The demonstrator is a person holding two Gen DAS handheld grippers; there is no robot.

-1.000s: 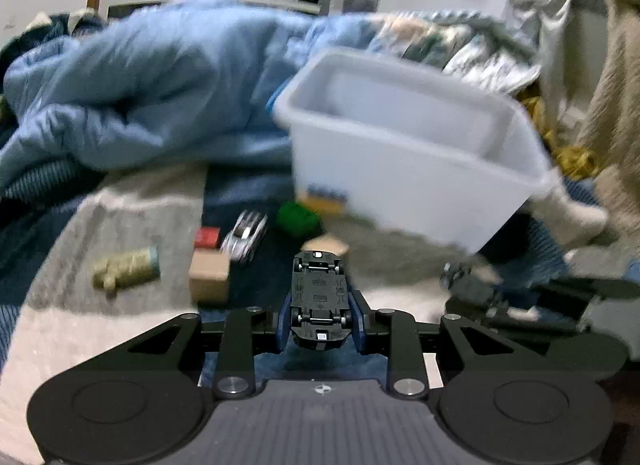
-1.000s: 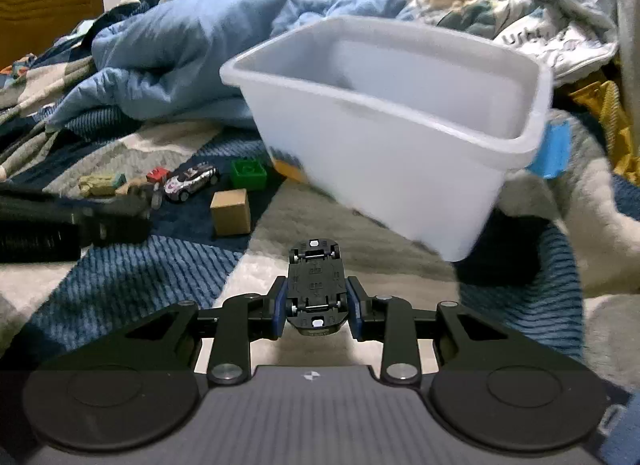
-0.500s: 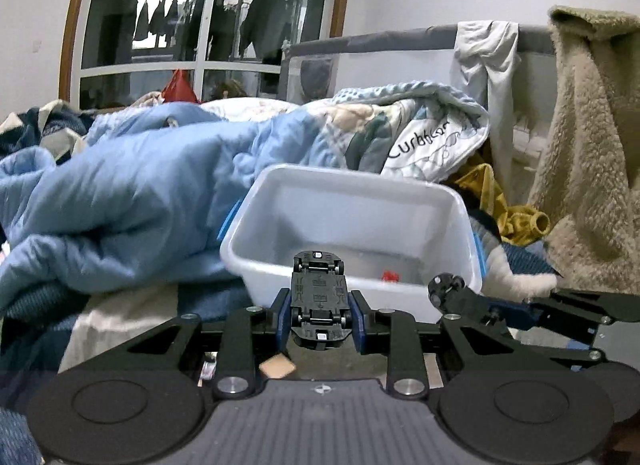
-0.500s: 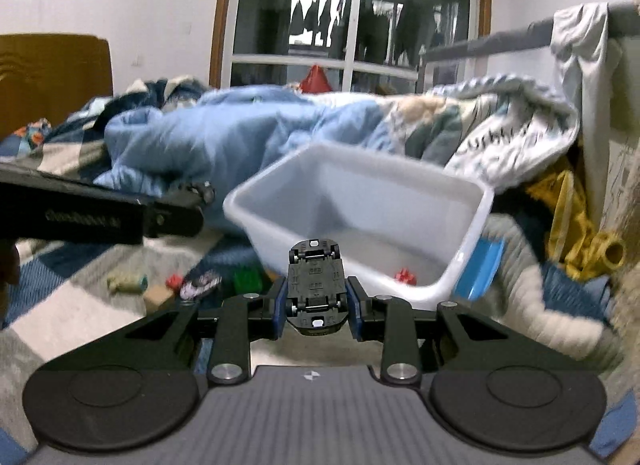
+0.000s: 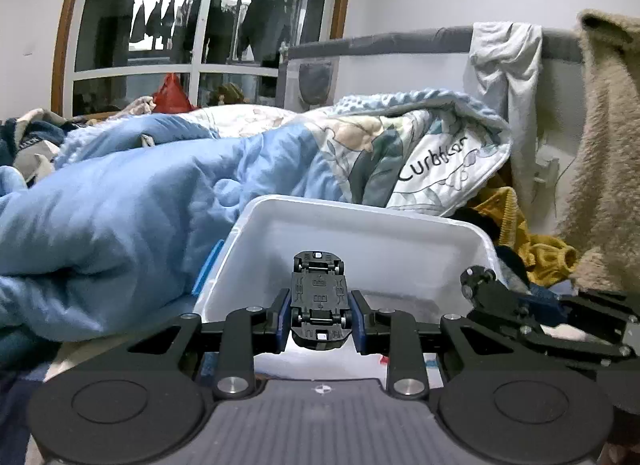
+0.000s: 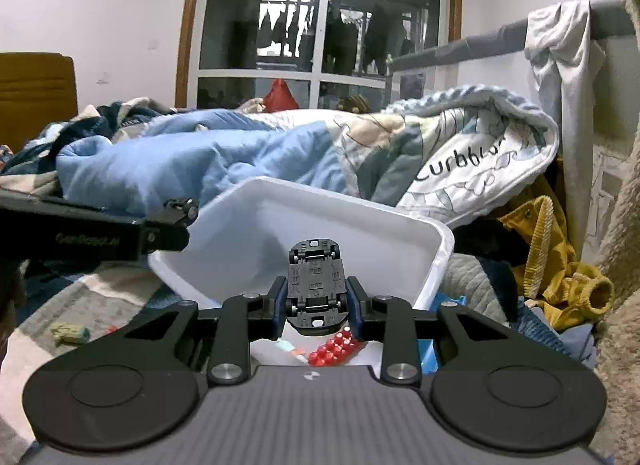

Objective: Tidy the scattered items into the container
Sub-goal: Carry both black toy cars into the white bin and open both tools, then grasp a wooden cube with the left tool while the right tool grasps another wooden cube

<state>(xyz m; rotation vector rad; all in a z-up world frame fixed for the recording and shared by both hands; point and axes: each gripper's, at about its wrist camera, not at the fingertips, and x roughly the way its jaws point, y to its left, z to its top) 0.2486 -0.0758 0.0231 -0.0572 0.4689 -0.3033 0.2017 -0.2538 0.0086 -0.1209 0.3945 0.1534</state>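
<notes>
My left gripper is shut on a toy car held belly-up, black chassis and wheels showing. It hangs over the near rim of the white plastic bin. My right gripper is likewise shut on a second toy car, also underside up, over the same white bin. A red studded brick and a small pale piece lie on the bin floor. Each view shows the other gripper: the right one at the right, the left one at the left.
The bin sits on a bed with a heaped blue quilt behind it and a printed blanket to the right. A small olive toy lies on the striped cover at lower left. Yellow clothing and a beige fleece crowd the right.
Both grippers have risen with their cars and now stand over the bin. The loose toys on the cover dropped out of the left view; the bin's inside came into sight.
</notes>
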